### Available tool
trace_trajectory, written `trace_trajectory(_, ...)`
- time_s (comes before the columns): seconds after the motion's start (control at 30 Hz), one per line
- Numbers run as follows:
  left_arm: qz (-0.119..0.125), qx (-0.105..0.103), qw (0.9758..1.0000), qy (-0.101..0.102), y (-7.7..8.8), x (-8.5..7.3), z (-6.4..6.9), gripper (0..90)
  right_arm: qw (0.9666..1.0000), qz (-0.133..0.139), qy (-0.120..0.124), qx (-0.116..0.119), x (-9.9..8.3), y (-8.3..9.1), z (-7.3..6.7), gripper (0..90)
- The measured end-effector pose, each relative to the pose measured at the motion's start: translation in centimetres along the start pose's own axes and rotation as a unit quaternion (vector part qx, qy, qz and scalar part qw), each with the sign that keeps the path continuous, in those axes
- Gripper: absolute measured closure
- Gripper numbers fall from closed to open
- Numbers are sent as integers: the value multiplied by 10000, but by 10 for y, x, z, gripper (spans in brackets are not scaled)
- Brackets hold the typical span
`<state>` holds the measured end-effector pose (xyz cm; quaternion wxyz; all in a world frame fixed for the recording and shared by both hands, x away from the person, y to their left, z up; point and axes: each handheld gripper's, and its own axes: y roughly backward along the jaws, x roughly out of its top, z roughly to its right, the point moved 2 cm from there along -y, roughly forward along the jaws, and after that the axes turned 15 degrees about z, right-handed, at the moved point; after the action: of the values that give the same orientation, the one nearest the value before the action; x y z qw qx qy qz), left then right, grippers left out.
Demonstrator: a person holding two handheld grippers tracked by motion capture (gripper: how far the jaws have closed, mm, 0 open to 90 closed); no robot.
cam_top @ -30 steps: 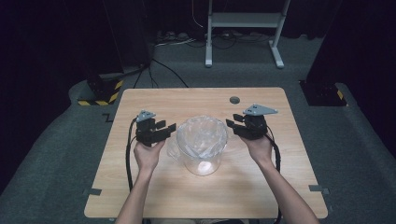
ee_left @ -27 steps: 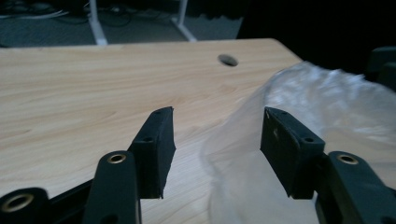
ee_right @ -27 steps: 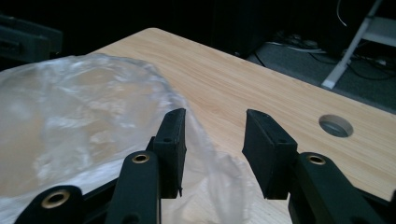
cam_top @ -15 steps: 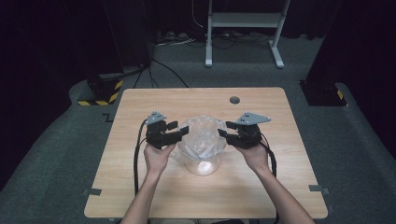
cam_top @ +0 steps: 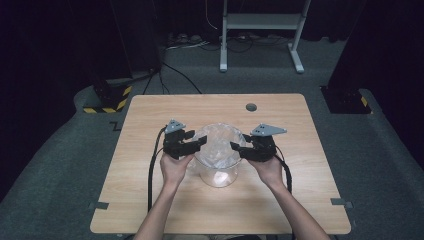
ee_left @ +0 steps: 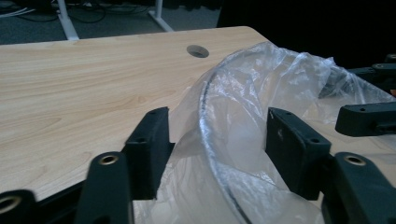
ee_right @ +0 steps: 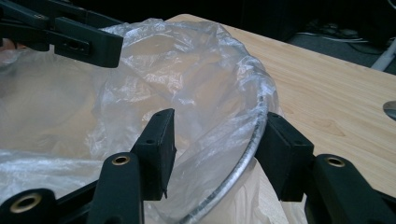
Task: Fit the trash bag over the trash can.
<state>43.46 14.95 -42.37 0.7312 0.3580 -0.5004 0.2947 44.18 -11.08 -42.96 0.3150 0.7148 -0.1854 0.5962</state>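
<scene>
A clear round container (cam_top: pixel 218 175) stands mid-table, lined with a thin clear plastic bag (cam_top: pixel 218 142) whose edge folds out over the rim. My left gripper (cam_top: pixel 200 144) is at the rim's left side. In the left gripper view its jaws (ee_left: pixel 217 149) straddle the rim (ee_left: pixel 208 140) and the bag film (ee_left: pixel 243 93) with a gap, open, having just been widening. My right gripper (cam_top: pixel 236 149) is at the rim's right side. Its jaws (ee_right: pixel 215 149) have just been opening around the rim (ee_right: pixel 247 154) and the film (ee_right: pixel 187 70), and the pads are not pressing.
The wooden table (cam_top: pixel 285 200) has a round cable hole (cam_top: pixel 251 107) at the back. Behind the table, on the floor, are a white metal stand (cam_top: pixel 260 30) and a black base with yellow stripes (cam_top: pixel 107 102). Cables trail from both grippers toward the person.
Both hands came inward and slightly down onto the container's rim. The bag, which puffed above the rim, now sits lower over it. Both pairs of jaws stand wider.
</scene>
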Motion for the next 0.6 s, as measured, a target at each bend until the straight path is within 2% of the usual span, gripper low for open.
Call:
trace_trajectory(0.07,48,231,9997,-15,-1,0,-2,311,10000,-4,12,-27,0,-1,0,479)
trace_trajectory(0.1,48,231,9997,-15,-1,0,-2,291,10000,-8,-19,-17,0,-1,0,476)
trace_trajectory(0.13,5,98,9999,99,-2,-1,-4,284,10000,-13,-36,-5,0,-1,0,475)
trace_trajectory(0.3,-146,76,9997,157,-5,-3,-8,252,10000,-27,-45,-66,0,-1,0,475)
trace_trajectory(0.37,-320,-6,9989,332,-7,-4,-13,235,9999,-33,-43,-93,0,-1,0,476)
trace_trajectory(0.4,-320,-6,9989,332,-7,-4,-13,222,9999,-37,-41,-101,0,-1,-1,476)
trace_trajectory(0.43,-375,-35,9983,445,-8,-5,-14,222,9999,-37,-41,-101,0,-1,-1,476)
trace_trajectory(0.5,-458,-25,9974,560,-9,-5,-16,214,9999,-68,-17,-125,0,-1,-1,473)
trace_trajectory(0.6,-489,70,9971,572,-9,-5,-15,206,9999,-77,1,-142,0,-1,-2,471)
